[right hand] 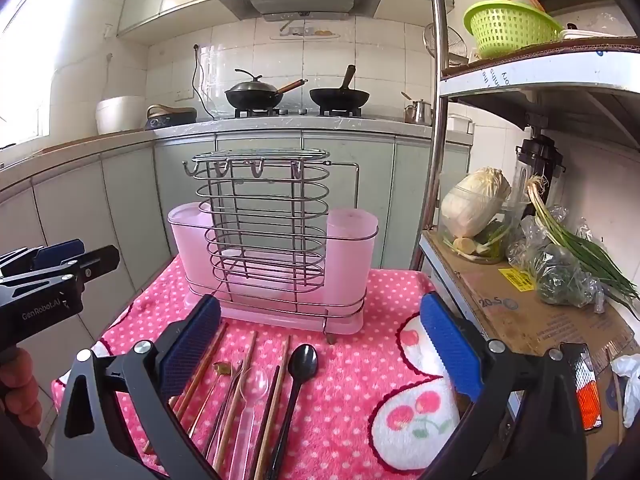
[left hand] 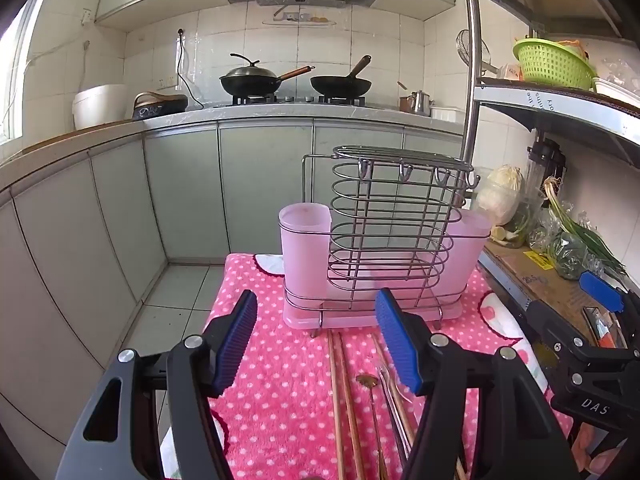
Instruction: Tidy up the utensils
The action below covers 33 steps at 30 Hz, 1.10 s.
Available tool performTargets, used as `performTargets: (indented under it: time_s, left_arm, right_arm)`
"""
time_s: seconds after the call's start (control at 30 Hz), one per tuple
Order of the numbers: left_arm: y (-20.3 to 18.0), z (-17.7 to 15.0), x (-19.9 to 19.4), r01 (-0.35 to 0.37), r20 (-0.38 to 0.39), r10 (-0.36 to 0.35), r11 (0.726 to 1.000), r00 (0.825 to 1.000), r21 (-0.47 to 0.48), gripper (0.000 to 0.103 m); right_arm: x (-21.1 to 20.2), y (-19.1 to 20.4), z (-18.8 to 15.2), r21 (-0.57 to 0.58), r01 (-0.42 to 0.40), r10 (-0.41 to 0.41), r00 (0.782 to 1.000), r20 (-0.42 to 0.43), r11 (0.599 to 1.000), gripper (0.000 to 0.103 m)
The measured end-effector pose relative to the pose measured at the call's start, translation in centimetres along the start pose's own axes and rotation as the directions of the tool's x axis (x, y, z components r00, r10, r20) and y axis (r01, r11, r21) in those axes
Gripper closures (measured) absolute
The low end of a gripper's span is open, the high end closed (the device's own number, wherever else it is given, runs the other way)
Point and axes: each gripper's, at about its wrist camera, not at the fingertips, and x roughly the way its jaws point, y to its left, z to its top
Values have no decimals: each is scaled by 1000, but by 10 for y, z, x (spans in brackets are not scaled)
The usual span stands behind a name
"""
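Note:
A wire utensil rack (left hand: 388,232) (right hand: 260,228) with pink plastic cups (left hand: 304,248) (right hand: 352,256) stands at the far side of a pink dotted cloth (left hand: 280,400) (right hand: 352,380). In front of it lie wooden chopsticks (left hand: 340,392) (right hand: 236,396), a small gold spoon (left hand: 370,392) (right hand: 222,368), a clear spoon (right hand: 256,384) and a black spoon (right hand: 300,364). My left gripper (left hand: 316,336) hovers open above the near ends of the utensils, nothing between its blue pads. My right gripper (right hand: 320,344) is open wide over the black spoon and chopsticks, holding nothing.
A metal shelf (right hand: 520,80) stands at the right with a green basket (right hand: 508,28), cabbage (right hand: 476,200), green onions (right hand: 580,252) and cardboard (right hand: 540,320). Behind are cabinets and a stove with woks (left hand: 256,80). The cloth's left edge drops to a tiled floor (left hand: 180,300).

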Motion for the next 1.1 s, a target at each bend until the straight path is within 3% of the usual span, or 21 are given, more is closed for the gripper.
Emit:
performTargets:
  time_s: [1.1]
  left_arm:
    - [7, 4, -16, 6, 34, -5, 1000, 999, -23, 42]
  right_arm:
    - [-11, 5, 7, -22, 5, -4, 999, 39, 1000, 3]
